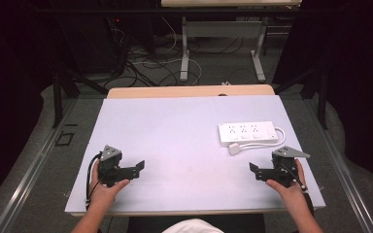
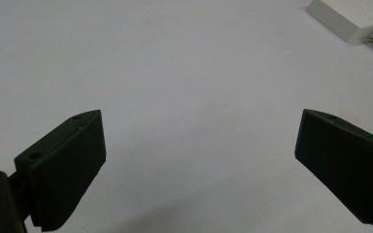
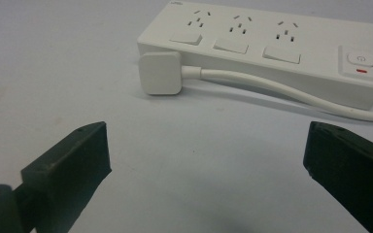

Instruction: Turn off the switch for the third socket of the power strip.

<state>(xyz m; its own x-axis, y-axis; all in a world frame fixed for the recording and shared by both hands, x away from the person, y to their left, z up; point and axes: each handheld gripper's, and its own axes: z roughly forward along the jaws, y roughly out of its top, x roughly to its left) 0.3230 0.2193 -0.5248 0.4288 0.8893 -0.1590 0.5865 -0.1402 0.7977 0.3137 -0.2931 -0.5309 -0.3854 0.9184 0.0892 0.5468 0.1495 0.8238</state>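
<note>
High cam sits above the person's edge, looking forward and down over the whole worktop [image 1: 175, 126]; each tongs cam rides low, skimming the surface up close; all three catch the power strip [image 1: 248, 133]; right one nearest it.

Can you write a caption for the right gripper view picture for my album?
Open right claw hovering over the table, facing a white power strip with its plug lying beside it.
</note>
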